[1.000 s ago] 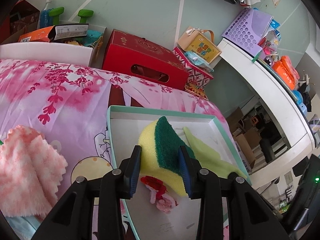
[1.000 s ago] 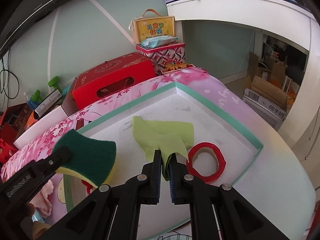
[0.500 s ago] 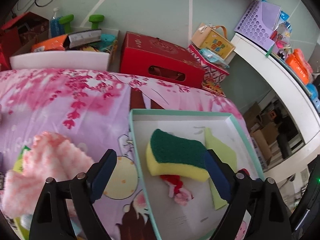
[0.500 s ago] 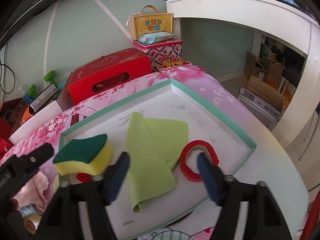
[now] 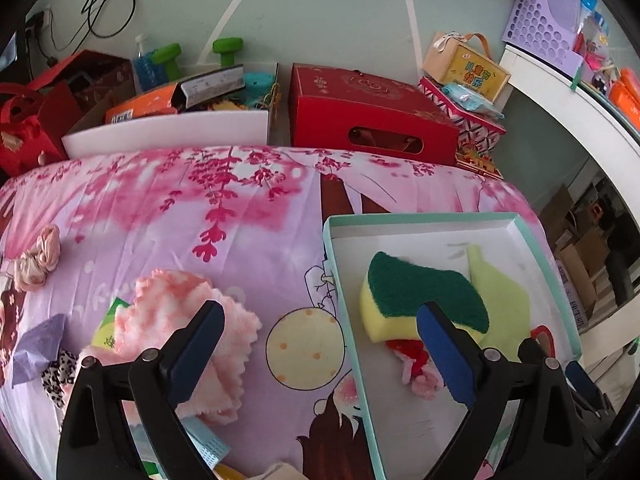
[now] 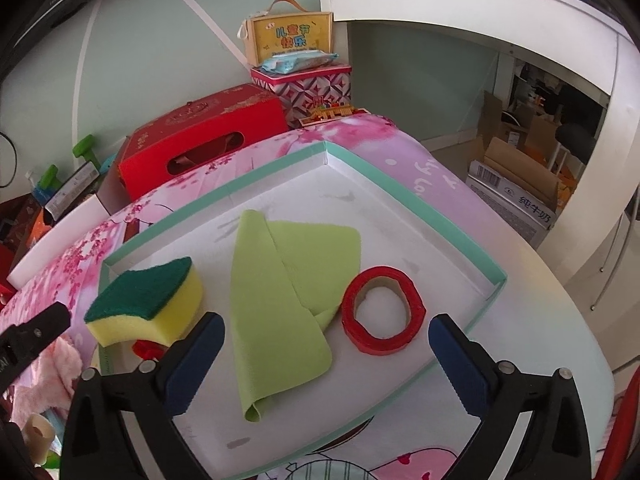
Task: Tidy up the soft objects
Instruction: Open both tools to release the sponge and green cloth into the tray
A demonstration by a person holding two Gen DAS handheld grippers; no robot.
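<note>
A teal-rimmed white tray [image 6: 416, 196] [image 5: 420, 219] lies on the pink floral cloth. In it are a yellow sponge with a green top [image 6: 148, 300] [image 5: 420, 296], a folded green cloth [image 6: 280, 276] [image 5: 500, 300], a red tape ring [image 6: 382, 310] and a small red and pink item [image 5: 416, 364]. My left gripper [image 5: 320, 344] is open and empty, above the tray's left rim. My right gripper [image 6: 324, 360] is open and empty over the tray's near side. A fluffy pink cloth [image 5: 192, 328] lies left of the tray.
A pink scrunchie [image 5: 38, 256], a purple packet [image 5: 36, 344] and a leopard-print item [image 5: 58, 376] lie at the far left. A red box [image 5: 368, 112], a white bin [image 5: 168, 132] and gift boxes [image 6: 296, 56] stand behind. A white desk [image 6: 520, 8] is at the right.
Both grippers have opened and drawn back. The left let go of the sponge and the right let go of the green cloth; both now lie in the tray.
</note>
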